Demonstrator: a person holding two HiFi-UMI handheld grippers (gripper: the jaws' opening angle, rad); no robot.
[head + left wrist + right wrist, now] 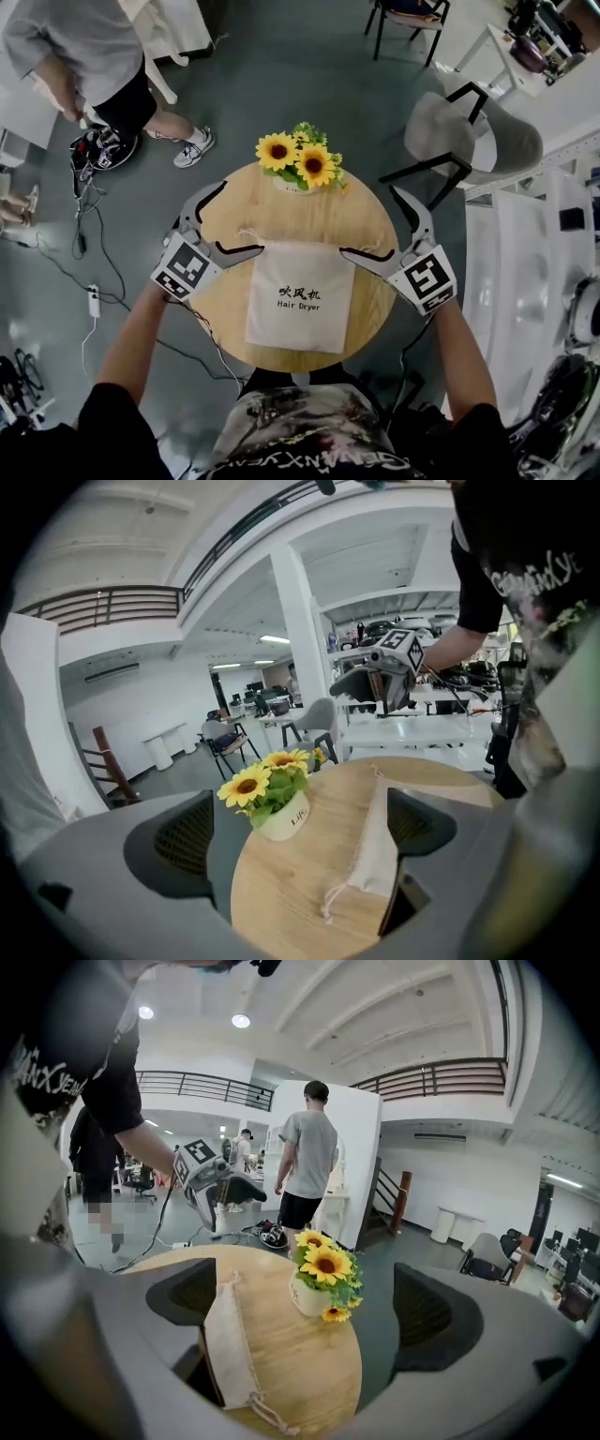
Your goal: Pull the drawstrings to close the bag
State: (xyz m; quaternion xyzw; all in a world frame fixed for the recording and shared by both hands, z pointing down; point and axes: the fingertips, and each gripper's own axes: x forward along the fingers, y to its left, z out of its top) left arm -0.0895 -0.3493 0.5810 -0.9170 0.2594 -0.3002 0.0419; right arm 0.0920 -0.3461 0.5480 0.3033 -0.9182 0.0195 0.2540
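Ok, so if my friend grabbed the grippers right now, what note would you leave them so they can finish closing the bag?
Left gripper: open, holding nothing, beside the bag's top left corner.
Right gripper: open, holding nothing, beside the top right corner.
The bag lies flat on the round table, its mouth towards the sunflower pot. The left drawstring end and the right drawstring end poke out at the two top corners.
Done: nothing yet; the mouth is full width, not gathered.
Left to do: pinch one string in each gripper, then probably pull outward until the top bunches shut.
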